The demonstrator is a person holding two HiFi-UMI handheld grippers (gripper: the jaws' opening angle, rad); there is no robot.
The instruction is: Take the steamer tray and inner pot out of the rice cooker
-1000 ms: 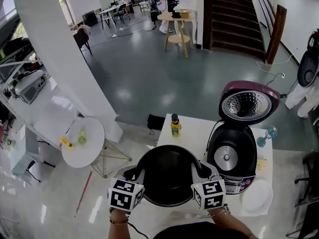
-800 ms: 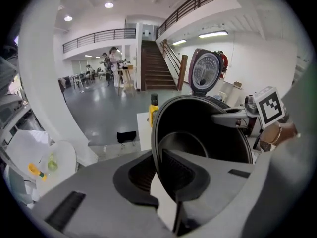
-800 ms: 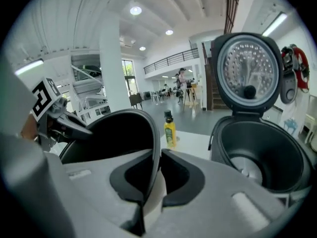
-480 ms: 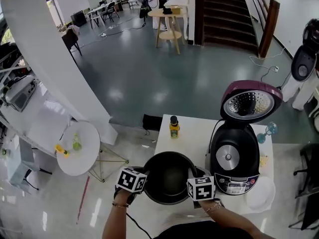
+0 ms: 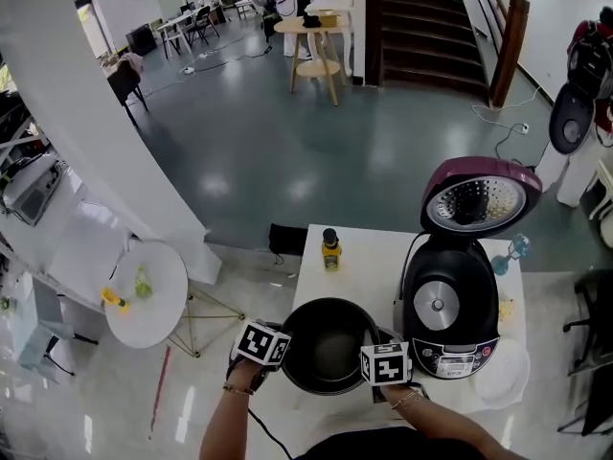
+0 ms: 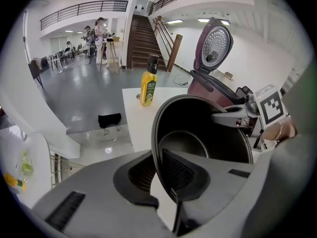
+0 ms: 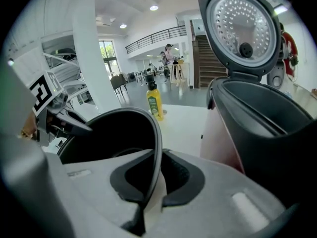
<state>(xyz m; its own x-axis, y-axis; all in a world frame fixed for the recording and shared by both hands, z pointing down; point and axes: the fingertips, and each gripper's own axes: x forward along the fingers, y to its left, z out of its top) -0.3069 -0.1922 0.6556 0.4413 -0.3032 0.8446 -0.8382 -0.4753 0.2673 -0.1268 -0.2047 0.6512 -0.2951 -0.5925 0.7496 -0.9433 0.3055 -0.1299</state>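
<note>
The black inner pot (image 5: 330, 345) is outside the rice cooker (image 5: 445, 314), low over the white table (image 5: 369, 252) just left of it; whether it touches the table I cannot tell. My left gripper (image 5: 285, 345) is shut on the pot's left rim, which runs between its pads in the left gripper view as the inner pot (image 6: 203, 133). My right gripper (image 5: 370, 345) is shut on the opposite rim, seen as the inner pot (image 7: 106, 138) in the right gripper view. The cooker stands with its purple lid (image 5: 479, 195) up and its cavity (image 7: 262, 128) bare.
A yellow oil bottle (image 5: 330, 249) stands at the table's far edge, behind the pot. A white round dish (image 5: 498, 377) lies at the front right and a blue glass (image 5: 517, 252) behind the cooker. A small round table (image 5: 144, 290) stands on the floor to the left.
Both grippers have sunk with the pot between them, from chest height down to just above the table beside the cooker. The grips on the rim have not changed.
</note>
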